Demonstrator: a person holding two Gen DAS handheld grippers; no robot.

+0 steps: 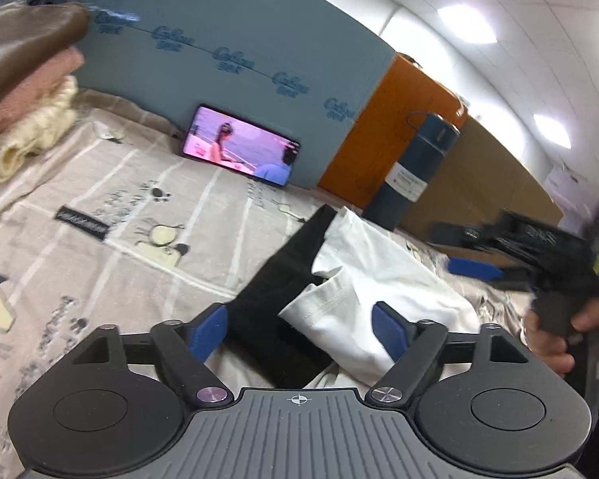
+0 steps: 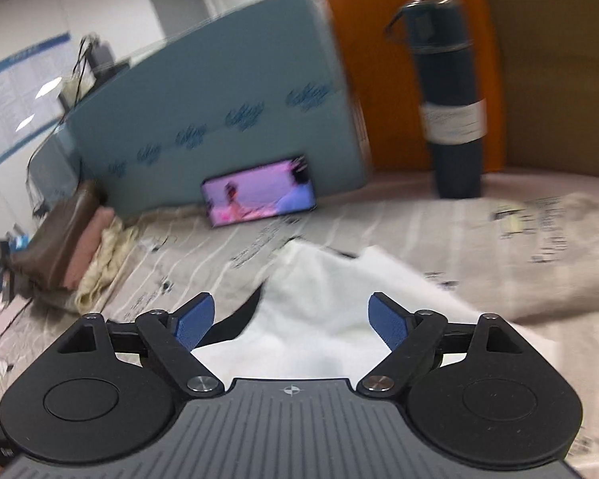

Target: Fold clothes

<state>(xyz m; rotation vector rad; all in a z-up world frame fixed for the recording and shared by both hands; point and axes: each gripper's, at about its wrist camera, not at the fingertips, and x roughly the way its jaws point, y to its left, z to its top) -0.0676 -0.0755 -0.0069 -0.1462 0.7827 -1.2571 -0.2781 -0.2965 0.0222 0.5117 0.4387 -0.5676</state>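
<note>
A white garment (image 1: 373, 279) with a black part (image 1: 283, 303) lies crumpled on the patterned sheet (image 1: 112, 199). My left gripper (image 1: 299, 329) is open just above it, fingers either side of the cloth, holding nothing. The right gripper (image 1: 475, 269) shows blurred at the right in the left wrist view, held by a hand. In the right wrist view my right gripper (image 2: 291, 319) is open above the white garment (image 2: 319, 311), with a black edge (image 2: 239, 319) at its left.
A stack of folded clothes (image 1: 24, 92) sits at the far left, also in the right wrist view (image 2: 72, 247). A lit phone (image 1: 239, 145) leans on a blue foam board (image 1: 227, 40). A dark blue flask (image 1: 415, 171) stands by an orange panel (image 1: 395, 119).
</note>
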